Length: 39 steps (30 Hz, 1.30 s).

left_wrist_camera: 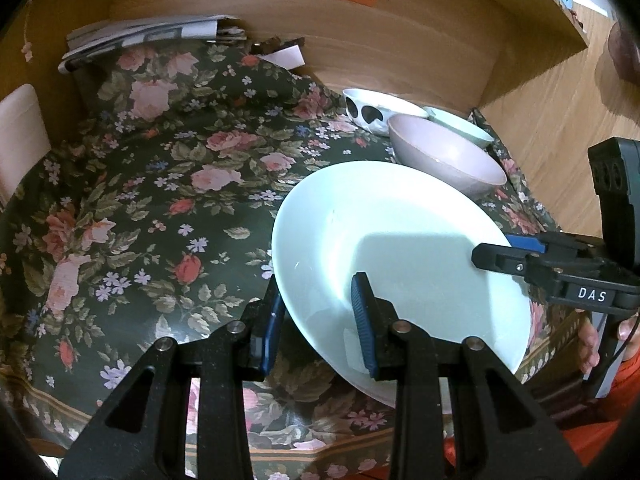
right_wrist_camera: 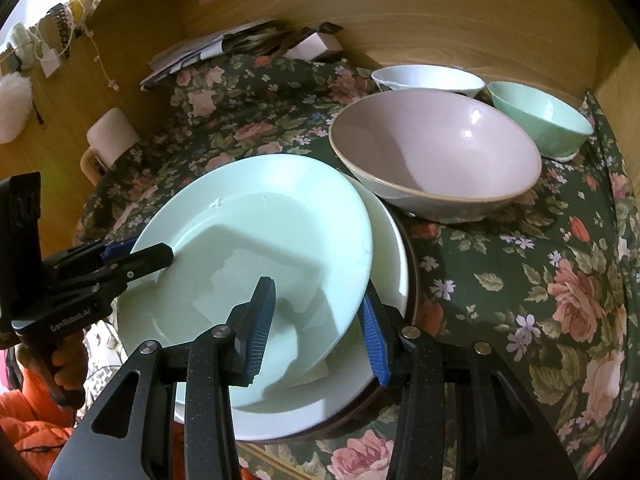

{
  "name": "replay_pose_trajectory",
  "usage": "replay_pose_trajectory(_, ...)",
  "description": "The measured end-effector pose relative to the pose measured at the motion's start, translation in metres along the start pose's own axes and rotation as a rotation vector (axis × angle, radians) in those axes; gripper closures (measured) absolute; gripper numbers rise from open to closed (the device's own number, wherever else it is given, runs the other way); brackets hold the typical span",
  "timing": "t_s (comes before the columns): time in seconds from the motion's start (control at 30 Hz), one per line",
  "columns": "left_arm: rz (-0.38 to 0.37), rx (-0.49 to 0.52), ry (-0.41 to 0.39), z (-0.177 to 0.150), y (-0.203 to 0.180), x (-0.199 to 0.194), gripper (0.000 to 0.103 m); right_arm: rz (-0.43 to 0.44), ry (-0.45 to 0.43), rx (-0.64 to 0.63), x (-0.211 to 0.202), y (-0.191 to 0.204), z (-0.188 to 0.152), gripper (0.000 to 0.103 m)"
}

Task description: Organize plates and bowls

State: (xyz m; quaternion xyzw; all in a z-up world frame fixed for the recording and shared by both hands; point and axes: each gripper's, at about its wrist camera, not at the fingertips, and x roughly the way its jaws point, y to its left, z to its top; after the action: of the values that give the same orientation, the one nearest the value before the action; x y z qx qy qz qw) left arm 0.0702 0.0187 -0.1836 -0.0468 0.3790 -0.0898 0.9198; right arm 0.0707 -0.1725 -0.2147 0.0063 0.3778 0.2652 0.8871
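Note:
A pale mint plate [left_wrist_camera: 392, 240] [right_wrist_camera: 256, 240] is tilted on top of a stack of plates [right_wrist_camera: 388, 240] on the floral cloth. My left gripper [left_wrist_camera: 320, 320] is open, one finger under the plate's left rim and one above it. My right gripper [right_wrist_camera: 316, 320] is open, its fingers straddling the plate's right rim; it shows in the left wrist view [left_wrist_camera: 500, 252]. The left gripper shows in the right wrist view [right_wrist_camera: 140, 258]. A pink bowl [right_wrist_camera: 436, 156] [left_wrist_camera: 444, 156], a mint bowl [right_wrist_camera: 540, 120] [left_wrist_camera: 456, 124] and a white bowl [right_wrist_camera: 428, 78] with black spots [left_wrist_camera: 372, 110] stand behind.
A floral cloth [left_wrist_camera: 160, 200] [right_wrist_camera: 520, 280] covers the table. Wooden walls [left_wrist_camera: 380, 40] close the back and right. Papers [left_wrist_camera: 144, 36] lie at the back. A white mug [right_wrist_camera: 108, 140] stands at the left.

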Motion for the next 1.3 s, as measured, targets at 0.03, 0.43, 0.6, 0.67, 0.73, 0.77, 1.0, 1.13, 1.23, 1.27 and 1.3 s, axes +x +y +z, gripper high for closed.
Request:
replay_pose_trajectory(0.03, 0.005, 0.005, -0.001, 0.0, -0.001, 0.0, 0.07, 0.001, 0.001, 0.001, 0.0, 0.0, 0.0, 0.064)
replay_pose_trajectory(0.43, 0.001, 0.004, 0.017, -0.002, -0.001, 0.004, 0.07, 0.003, 0.001, 0.002, -0.007, -0.001, -0.004, 0.064)
replay_pose_trajectory(0.6, 0.004, 0.012, 0.022, -0.001, -0.002, 0.004, 0.07, 0.008, 0.002, 0.005, -0.009, -0.002, -0.006, 0.065)
replay_pose_trajectory(0.67, -0.002, 0.007, 0.024, -0.001, -0.001, 0.004, 0.07, 0.007, 0.003, 0.003, -0.009, -0.002, -0.006, 0.065)
replay_pose_trajectory(0.73, -0.007, 0.004, 0.029, 0.0, 0.0, 0.004, 0.07, 0.007, 0.004, 0.003, -0.01, -0.003, -0.006, 0.065)
replay_pose_trajectory(0.77, -0.006, 0.003, 0.027, 0.001, 0.0, 0.004, 0.07, 0.007, 0.005, 0.004, -0.011, -0.004, -0.006, 0.065)
replay_pose_trajectory(1.0, 0.018, 0.009, -0.012, 0.01, 0.001, -0.007, 0.056, 0.017, 0.006, 0.024, -0.017, -0.006, -0.008, 0.065)
replay_pose_trajectory(1.13, 0.019, 0.013, -0.024, 0.016, -0.001, -0.01, 0.049, -0.001, -0.013, 0.036, -0.024, -0.008, -0.008, 0.065)
replay_pose_trajectory(1.23, 0.024, 0.026, -0.036, 0.02, -0.004, -0.012, 0.048, -0.053, -0.037, 0.027, -0.032, -0.012, -0.007, 0.065)
replay_pose_trajectory(1.27, 0.025, 0.028, -0.039, 0.022, -0.005, -0.012, 0.048, -0.048, -0.04, 0.036, -0.033, -0.014, -0.006, 0.065)
replay_pose_trajectory(1.3, 0.024, 0.03, -0.042, 0.024, -0.005, -0.012, 0.048, -0.046, -0.044, 0.048, -0.034, -0.016, -0.005, 0.065)
